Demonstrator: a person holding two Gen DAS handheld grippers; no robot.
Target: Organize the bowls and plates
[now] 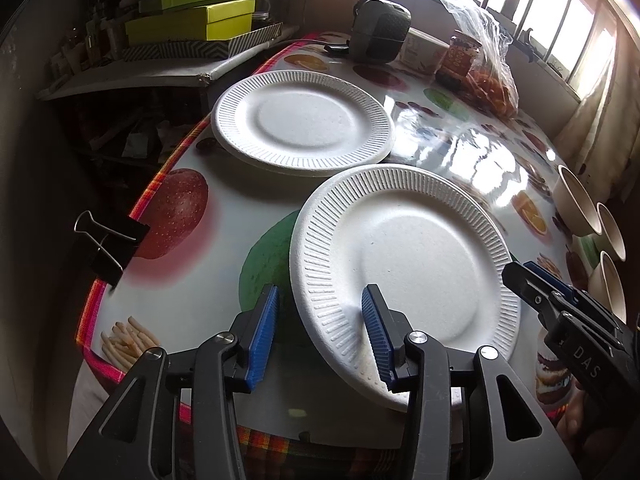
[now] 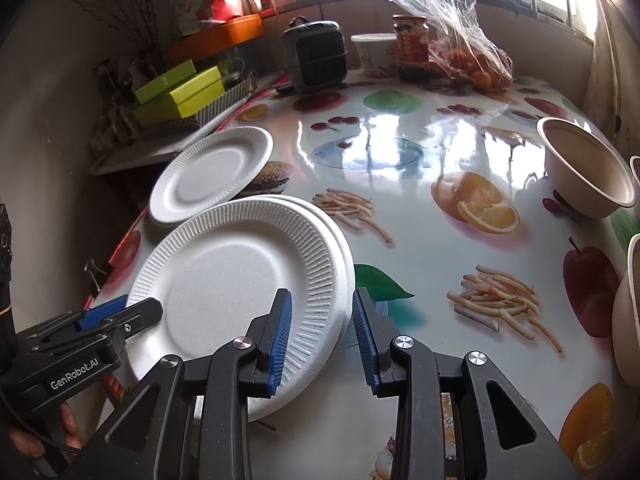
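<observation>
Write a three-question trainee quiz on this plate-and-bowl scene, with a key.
1. True or false: the left gripper is shut on the near plate stack.
2. Which lies beside the far plate stack, at the table's edge?
A. binder clip
B. fork
C. mug
3. Fill in: the paper bowls stand on the ______ side of the table, seen from the right wrist.

Key
1. False. Both grippers straddle that stack's rim, open; the right gripper is at the opposite edge.
2. A, the binder clip.
3. Right.

Fruit-print table (image 2: 400, 152) with white plates (image 2: 236, 280), bowls (image 2: 580, 168), jar (image 2: 410, 46), bagged oranges (image 2: 476, 64).
</observation>
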